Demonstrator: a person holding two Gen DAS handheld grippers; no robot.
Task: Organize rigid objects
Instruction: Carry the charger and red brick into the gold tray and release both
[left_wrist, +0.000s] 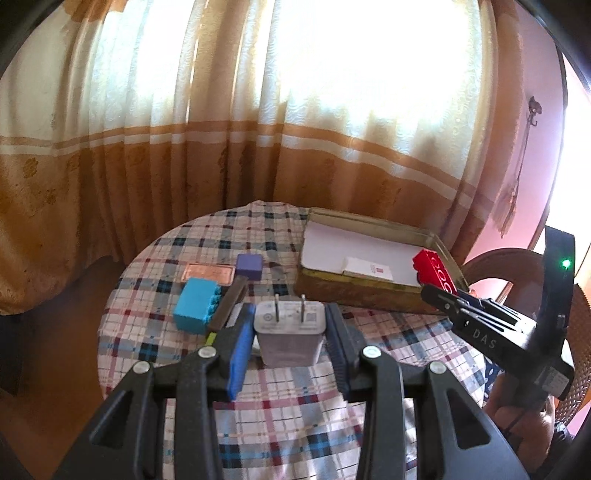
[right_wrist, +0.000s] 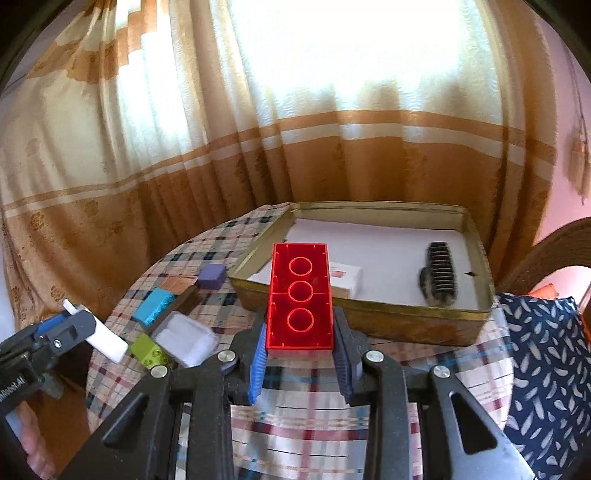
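Blurring hides what the dark ridged object (right_wrist: 439, 275) is.

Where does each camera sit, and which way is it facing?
Left wrist: on the left gripper, looking down-forward across the round table to the curtain; its jaws hold a white charger; the right gripper shows.
Right wrist: on the right gripper, facing the gold tin; its jaws hold a red brick; the left gripper and a hand show.
Shared: the tin, the purple block and both held things.
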